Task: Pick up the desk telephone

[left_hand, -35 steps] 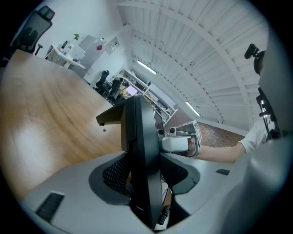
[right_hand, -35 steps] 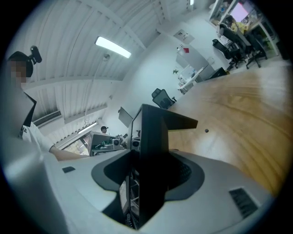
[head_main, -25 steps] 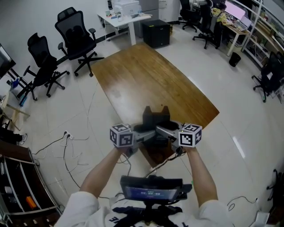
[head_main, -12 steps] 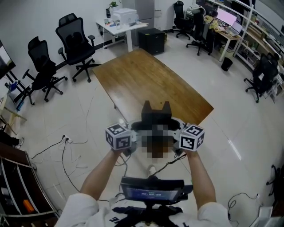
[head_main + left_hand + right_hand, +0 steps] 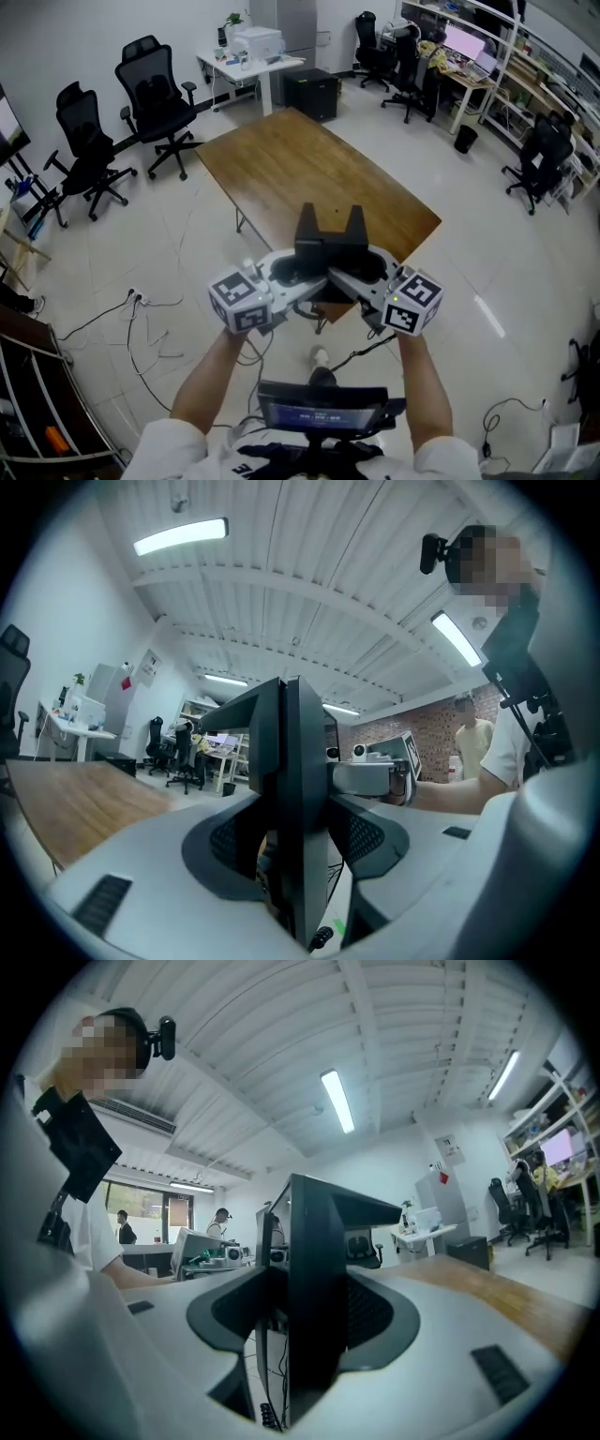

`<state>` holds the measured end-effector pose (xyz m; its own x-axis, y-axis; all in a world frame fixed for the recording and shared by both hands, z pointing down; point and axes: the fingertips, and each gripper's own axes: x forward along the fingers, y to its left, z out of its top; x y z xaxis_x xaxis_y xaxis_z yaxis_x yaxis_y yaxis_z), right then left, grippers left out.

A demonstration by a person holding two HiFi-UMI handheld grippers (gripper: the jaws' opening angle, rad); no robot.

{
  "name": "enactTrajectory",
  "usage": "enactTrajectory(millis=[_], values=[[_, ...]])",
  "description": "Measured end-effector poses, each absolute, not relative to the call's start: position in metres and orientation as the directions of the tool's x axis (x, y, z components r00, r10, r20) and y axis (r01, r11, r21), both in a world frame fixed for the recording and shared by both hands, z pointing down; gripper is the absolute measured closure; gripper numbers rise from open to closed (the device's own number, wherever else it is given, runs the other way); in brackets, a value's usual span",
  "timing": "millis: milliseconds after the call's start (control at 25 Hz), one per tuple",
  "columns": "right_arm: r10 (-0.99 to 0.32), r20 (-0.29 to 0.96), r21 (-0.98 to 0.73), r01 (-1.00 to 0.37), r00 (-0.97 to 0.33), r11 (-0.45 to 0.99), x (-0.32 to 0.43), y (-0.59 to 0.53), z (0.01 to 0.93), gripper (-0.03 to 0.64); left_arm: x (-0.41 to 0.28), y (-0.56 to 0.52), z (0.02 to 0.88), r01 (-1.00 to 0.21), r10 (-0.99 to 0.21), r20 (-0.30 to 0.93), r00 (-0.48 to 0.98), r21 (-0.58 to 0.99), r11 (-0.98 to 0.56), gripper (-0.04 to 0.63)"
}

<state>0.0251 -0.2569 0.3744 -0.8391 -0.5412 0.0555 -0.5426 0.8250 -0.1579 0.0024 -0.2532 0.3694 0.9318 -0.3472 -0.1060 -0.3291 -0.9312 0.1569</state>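
Black telephone [image 5: 330,246] clamped in left tool [image 5: 302,281], right tool [image 5: 359,279].

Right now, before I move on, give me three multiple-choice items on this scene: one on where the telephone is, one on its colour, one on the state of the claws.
1. Where is the desk telephone?
A. Held up between the left claw and the right claw, over the near end of the wooden table
B. Flat on the table's far end, with no claw on it
C. In the left claw alone

2. What colour is the telephone's body?
A. White
B. Red
C. Black

3. How do the claws stand?
A. Both open and empty
B. Both closed on the telephone
C. Only the right one closed

Answers:
1 A: the head view shows it between both claws, above the table's near end.
2 C: it reads black in all three views.
3 B: each gripper view shows its jaws pressed on the black body.
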Motion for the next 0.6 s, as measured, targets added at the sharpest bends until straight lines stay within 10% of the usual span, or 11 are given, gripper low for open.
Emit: enactTrajectory(millis=[600], values=[[-0.579, 0.009, -0.089, -0.577, -0.815, 0.812, 0.011, -0.177, 0.353, 0.379, -0.012, -0.173, 0.349, -0.305, -0.313, -0.136, 0.940, 0.075, -0.949, 0.393]])
